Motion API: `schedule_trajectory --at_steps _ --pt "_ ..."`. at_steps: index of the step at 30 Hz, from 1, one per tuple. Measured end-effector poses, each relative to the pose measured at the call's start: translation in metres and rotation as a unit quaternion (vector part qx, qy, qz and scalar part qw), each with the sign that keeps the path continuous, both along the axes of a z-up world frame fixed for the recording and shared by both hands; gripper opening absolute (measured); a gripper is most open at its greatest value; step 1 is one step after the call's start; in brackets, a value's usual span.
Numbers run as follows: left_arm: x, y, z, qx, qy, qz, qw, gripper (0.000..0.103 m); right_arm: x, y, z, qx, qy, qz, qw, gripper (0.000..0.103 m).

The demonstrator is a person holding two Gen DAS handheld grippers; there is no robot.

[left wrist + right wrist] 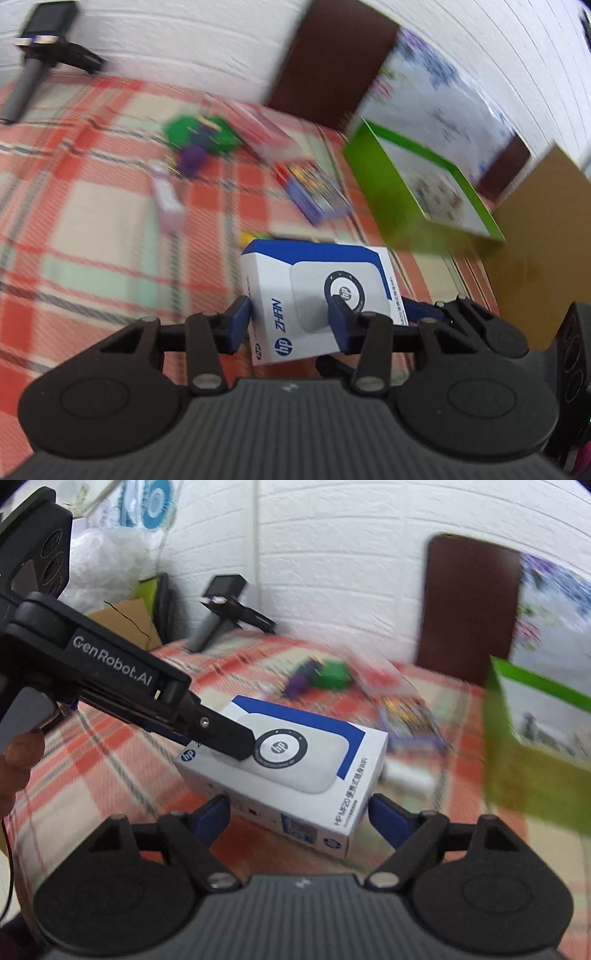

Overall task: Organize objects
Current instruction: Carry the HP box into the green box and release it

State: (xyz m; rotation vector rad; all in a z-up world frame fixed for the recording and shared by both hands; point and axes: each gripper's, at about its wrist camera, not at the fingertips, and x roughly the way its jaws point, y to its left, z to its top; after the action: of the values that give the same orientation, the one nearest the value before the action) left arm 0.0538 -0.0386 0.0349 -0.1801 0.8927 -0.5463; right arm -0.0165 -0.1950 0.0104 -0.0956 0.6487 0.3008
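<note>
A white and blue HP box point(317, 291) is held just above the red checked cloth point(92, 240). My left gripper point(290, 321) is shut on it, one blue pad on its left side face and the other on its printed top. In the right wrist view the same box point(295, 771) lies between the blue pads of my right gripper point(295, 816). That gripper stands open, each pad close beside an end of the box. A black finger point(236, 742) of the left gripper reaches across the box top from the left.
On the cloth behind lie a green and purple toy point(199, 138), a small white and pink box point(168, 199) and a colourful pack point(314, 188). A big green-edged box point(424, 184) and brown cardboard point(535, 240) stand at the right. A black device on a stand point(40, 33) is far left.
</note>
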Motion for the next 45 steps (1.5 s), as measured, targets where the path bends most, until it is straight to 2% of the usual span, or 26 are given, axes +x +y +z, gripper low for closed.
schedule_trajectory --at_steps 3,7,10,13,19,23,26,31,34,35,37,38,40,45 --pt "-0.011 -0.043 -0.014 0.016 0.013 -0.048 0.9987 0.050 -0.028 -0.030 -0.005 0.001 0.018 -0.049 0.999 0.085" --pt "-0.027 -0.097 -0.018 0.043 -0.027 -0.106 0.9931 0.054 -0.058 -0.069 -0.008 0.009 0.024 -0.110 0.994 0.080" --pt "-0.030 -0.124 -0.012 0.058 -0.038 -0.134 0.9886 0.054 -0.069 -0.089 -0.007 0.008 0.020 -0.139 0.990 0.080" --pt "-0.021 -0.143 0.010 0.056 -0.068 -0.147 0.9852 0.054 -0.071 -0.106 0.003 0.013 -0.014 -0.163 0.986 0.080" --pt "0.017 -0.179 0.065 0.046 -0.157 -0.144 0.9760 0.054 -0.033 -0.135 0.047 0.009 -0.110 -0.196 0.974 0.080" --pt "0.058 -0.196 0.076 0.040 -0.176 -0.110 0.9774 0.056 0.016 -0.151 0.061 0.026 -0.135 -0.199 0.970 0.080" --pt "0.089 -0.210 0.074 0.048 -0.173 -0.094 0.9793 0.056 0.052 -0.162 0.053 0.027 -0.134 -0.196 0.971 0.080" --pt "0.119 -0.227 0.057 0.071 -0.158 -0.094 0.9803 0.056 0.094 -0.184 0.035 0.061 -0.086 -0.198 0.974 0.081" --pt "0.135 -0.238 0.046 0.069 -0.131 -0.102 0.9836 0.056 0.106 -0.189 0.026 0.042 -0.068 -0.219 0.972 0.083" --pt "0.138 -0.242 0.042 0.071 -0.126 -0.101 0.9843 0.056 0.110 -0.190 0.022 0.025 -0.068 -0.235 0.969 0.087" --pt "0.139 -0.251 0.035 0.082 -0.125 -0.102 0.9834 0.056 0.113 -0.192 0.017 0.004 -0.076 -0.271 0.960 0.087" --pt "0.138 -0.253 0.033 0.088 -0.129 -0.099 0.9828 0.057 0.112 -0.195 0.016 0.009 -0.078 -0.281 0.957 0.088" --pt "0.132 -0.253 0.033 0.091 -0.138 -0.090 0.9822 0.057 0.107 -0.197 0.016 0.027 -0.079 -0.281 0.956 0.088" --pt "0.109 -0.245 0.045 0.100 -0.156 -0.092 0.9785 0.057 0.082 -0.185 0.022 0.014 -0.114 -0.279 0.954 0.088"
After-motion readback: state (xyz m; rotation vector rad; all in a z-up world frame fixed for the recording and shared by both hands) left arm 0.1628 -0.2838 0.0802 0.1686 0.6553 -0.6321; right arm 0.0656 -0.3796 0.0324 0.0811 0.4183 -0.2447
